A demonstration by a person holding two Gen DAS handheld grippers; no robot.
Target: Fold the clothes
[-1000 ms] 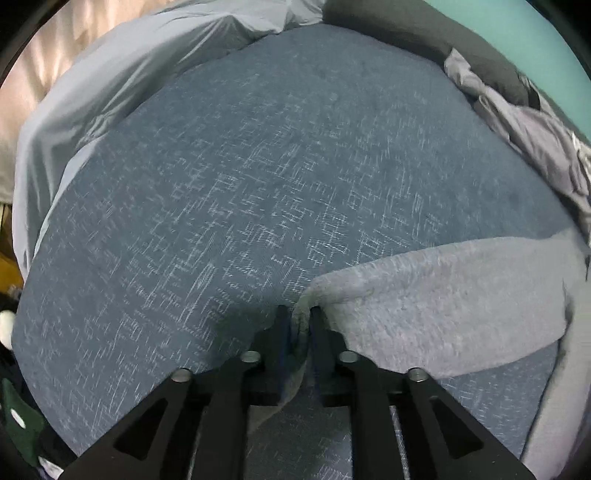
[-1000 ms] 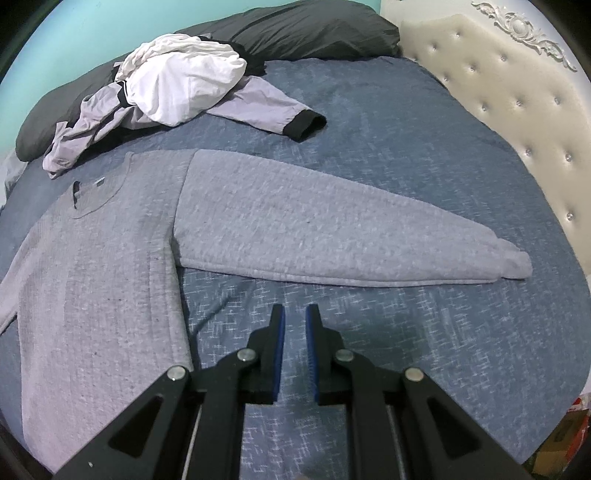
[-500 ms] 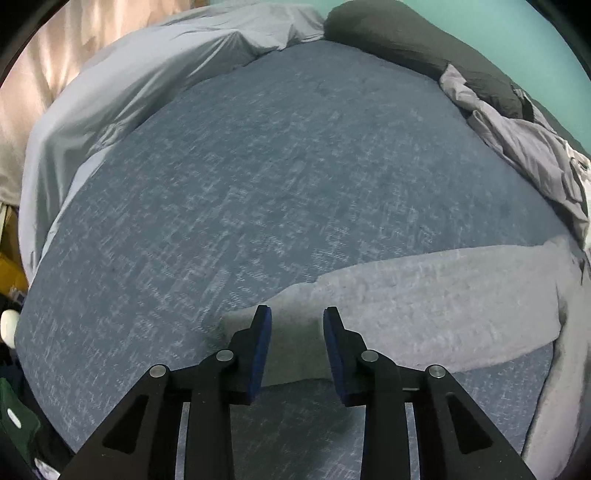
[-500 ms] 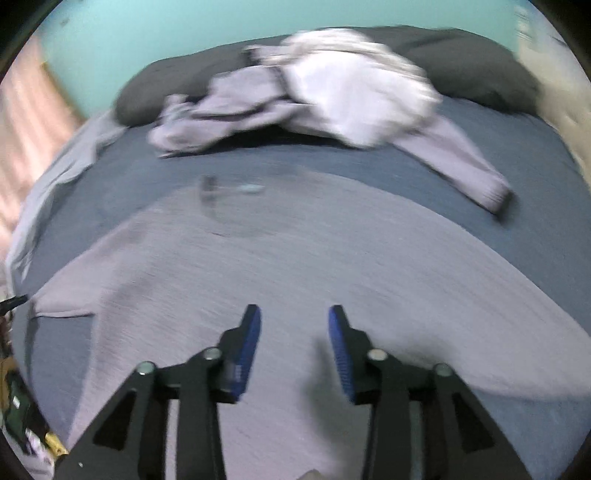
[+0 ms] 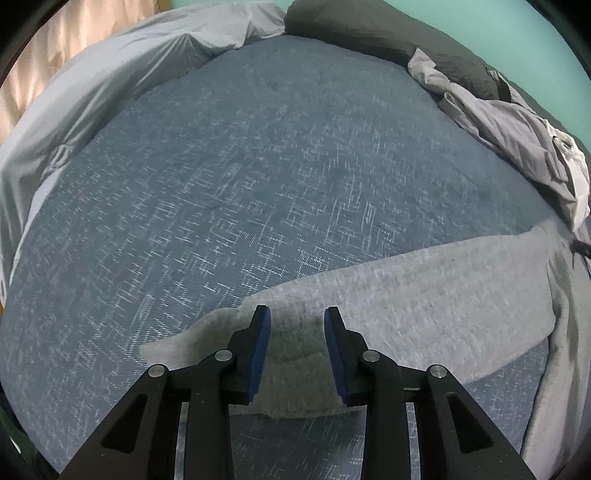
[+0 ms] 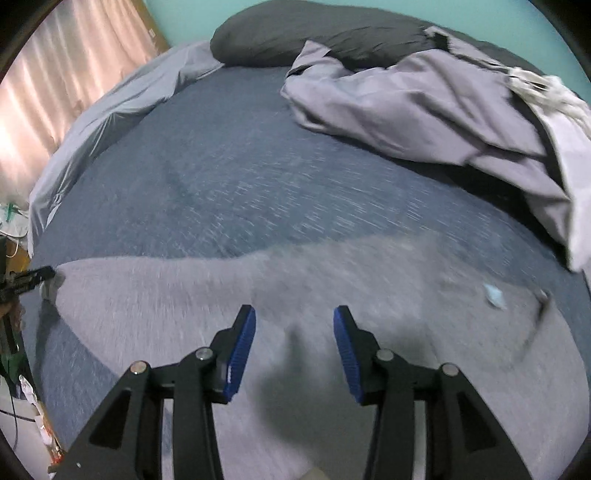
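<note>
A grey sweatshirt (image 6: 332, 288) lies flat on the blue bedspread (image 5: 258, 166). In the left wrist view its left sleeve (image 5: 424, 302) stretches toward me, the cuff lying flat under my left gripper (image 5: 297, 321), which is open and empty just above it. My right gripper (image 6: 293, 321) is open and empty, hovering over the sweatshirt's chest near the left shoulder. The collar and label (image 6: 495, 293) show at the right. The left gripper's tip (image 6: 40, 275) shows at the sleeve end in the right wrist view.
A pile of lilac and white clothes (image 6: 424, 99) lies at the head of the bed against a dark pillow (image 6: 314, 33). A light grey sheet (image 5: 92, 99) bunches at the left edge. Curtains (image 6: 55, 85) hang beyond. Clutter sits on the floor at left.
My left gripper has let go of the sleeve cuff and opened; the cuff now lies flat. My right gripper has opened and swung left from the right sleeve over the sweatshirt's body.
</note>
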